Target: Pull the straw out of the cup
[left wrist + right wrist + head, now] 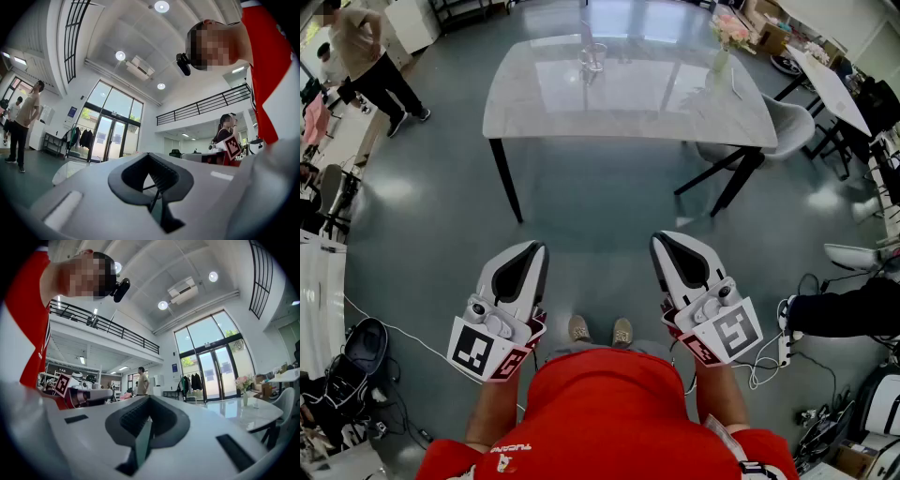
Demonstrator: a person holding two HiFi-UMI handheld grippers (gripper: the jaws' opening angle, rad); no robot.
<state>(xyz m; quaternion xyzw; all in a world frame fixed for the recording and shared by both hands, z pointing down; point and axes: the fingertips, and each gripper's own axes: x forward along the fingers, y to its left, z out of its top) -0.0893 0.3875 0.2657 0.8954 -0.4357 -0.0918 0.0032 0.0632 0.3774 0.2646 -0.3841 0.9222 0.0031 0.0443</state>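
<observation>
A clear glass cup (pixel 592 62) stands on the far middle of the pale marble table (pixel 628 112), and a thin straw (pixel 586 33) rises out of it. Both grippers are held low near my body, far short of the table. My left gripper (pixel 534 253) points forward with its jaws together and nothing in them. My right gripper (pixel 666 246) does the same. In the left gripper view the left gripper (pixel 154 187) fills the bottom and the cup is hidden. In the right gripper view the right gripper (pixel 143 427) is shut, with the table (pixel 253 411) off to the right.
A vase of flowers (pixel 724 42) stands at the table's far right, and a white chair (pixel 787 127) sits beside it. A person (pixel 366 56) stands at the far left. Cables and bags (pixel 366 347) lie on the grey floor, with another table (pixel 834 84) to the right.
</observation>
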